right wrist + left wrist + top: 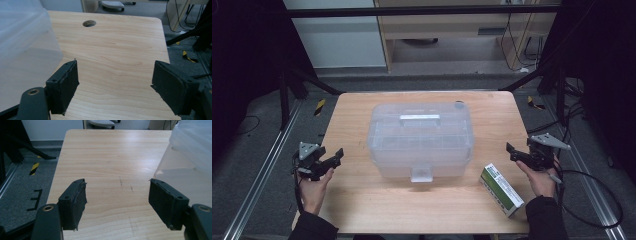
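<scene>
Nothing begun: clear lidded box point(420, 141) closed at frame centre on worktop point(362, 200), green carton point(502, 189) lower right, left tool point(333, 159) and right tool point(514, 152) both released, empty.

The left gripper point(117, 203) hangs over the bare wooden tabletop point(110, 157), jaws spread wide with nothing between them. A clear plastic box point(190, 157) stands near the right-hand jaw, at the frame's right edge
</scene>
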Motion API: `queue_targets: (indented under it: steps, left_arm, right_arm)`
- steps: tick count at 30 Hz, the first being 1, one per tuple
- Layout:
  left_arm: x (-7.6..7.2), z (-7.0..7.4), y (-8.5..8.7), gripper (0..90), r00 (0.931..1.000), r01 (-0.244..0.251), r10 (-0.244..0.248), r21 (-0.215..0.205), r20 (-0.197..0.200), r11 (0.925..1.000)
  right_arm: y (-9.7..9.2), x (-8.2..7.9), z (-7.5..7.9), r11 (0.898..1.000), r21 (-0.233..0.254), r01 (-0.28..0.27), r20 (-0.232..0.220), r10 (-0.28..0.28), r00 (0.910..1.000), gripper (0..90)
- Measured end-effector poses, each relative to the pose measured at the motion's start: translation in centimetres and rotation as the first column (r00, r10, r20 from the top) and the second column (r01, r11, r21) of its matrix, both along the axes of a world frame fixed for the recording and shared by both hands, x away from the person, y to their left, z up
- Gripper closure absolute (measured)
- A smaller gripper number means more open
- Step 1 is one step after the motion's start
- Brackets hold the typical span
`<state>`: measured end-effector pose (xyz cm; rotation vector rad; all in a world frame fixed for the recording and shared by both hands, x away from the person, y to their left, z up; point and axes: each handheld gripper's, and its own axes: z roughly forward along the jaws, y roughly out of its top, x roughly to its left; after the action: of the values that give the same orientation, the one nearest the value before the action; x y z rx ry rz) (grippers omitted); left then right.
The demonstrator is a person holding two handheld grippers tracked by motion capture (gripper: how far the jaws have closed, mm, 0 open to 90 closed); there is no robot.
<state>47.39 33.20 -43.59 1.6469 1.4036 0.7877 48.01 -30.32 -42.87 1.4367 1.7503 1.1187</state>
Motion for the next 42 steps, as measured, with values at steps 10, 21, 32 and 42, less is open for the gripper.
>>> queue_targets:
  steps: [10, 21, 32, 42]
  left_arm:
    - [0.5, 1.1, -0.7, 25.7, 0.9993, 0.037, -0.037, 0.000, -0.003, 0.9993]
    - [0.5, 2.0, -1.5, 23.5, 0.9959, 0.089, -0.088, 0.042, -0.023, 0.9952]
    - [0.4, 4.2, -2.4, 28.3, 0.9880, 0.154, -0.154, 0.041, 0.009, 0.9872]
    - [0.8, 5.8, -3.1, 29.9, 0.9810, 0.191, -0.193, 0.078, 0.018, 0.9785]
  right_arm:
    - [1.3, -0.9, 1.5, 0.999, 0.007, -0.053, 0.008, 0.053, 0.9985, 19.3]
    - [1.3, -0.8, 1.6, 0.998, -0.027, -0.049, -0.002, 0.049, 0.9988, 20.0]
    - [1.5, -0.5, 1.6, 0.997, -0.059, -0.057, -0.006, 0.056, 0.9984, 20.3]
    - [1.5, -0.4, 2.5, 0.995, -0.062, -0.075, -0.001, 0.075, 0.9972, 19.1]
